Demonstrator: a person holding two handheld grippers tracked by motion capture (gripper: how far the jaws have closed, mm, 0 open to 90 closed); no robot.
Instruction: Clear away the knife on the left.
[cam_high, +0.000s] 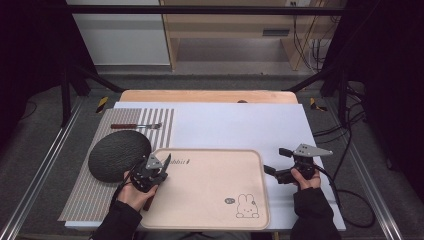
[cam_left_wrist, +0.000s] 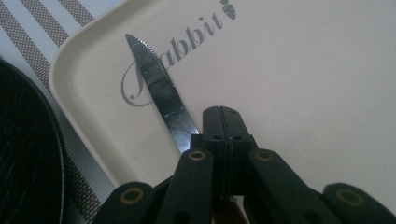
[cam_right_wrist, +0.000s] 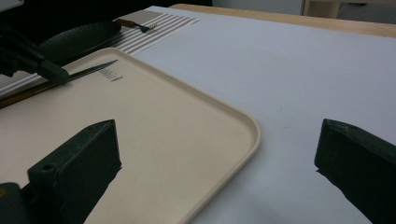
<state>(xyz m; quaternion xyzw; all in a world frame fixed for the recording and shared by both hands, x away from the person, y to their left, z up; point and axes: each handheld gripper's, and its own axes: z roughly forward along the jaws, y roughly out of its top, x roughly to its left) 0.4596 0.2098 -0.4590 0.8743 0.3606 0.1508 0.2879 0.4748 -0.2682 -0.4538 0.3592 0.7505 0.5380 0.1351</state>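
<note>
A serrated table knife (cam_left_wrist: 161, 91) lies along the left side of a cream tray (cam_high: 210, 150) printed with a rabbit. Its brown handle (cam_high: 148, 202) pokes out over the tray's left edge. My left gripper (cam_high: 164, 165) is shut, jaws pressed together, with the tips (cam_left_wrist: 220, 116) right over the blade where it passes beneath them. I cannot tell whether they press on the blade. The right gripper view shows that gripper's tip meeting the knife (cam_right_wrist: 91, 70). My right gripper (cam_high: 276, 161) hovers open beside the tray's right rim (cam_right_wrist: 252, 126), with nothing between its fingers (cam_right_wrist: 79, 163).
A round black plate (cam_high: 117, 155) sits on a striped placemat (cam_high: 100, 190) left of the tray. A fork with a brown handle (cam_high: 135, 125) lies behind the plate. A white sheet (cam_high: 235, 125) covers the table, with wooden edge beyond.
</note>
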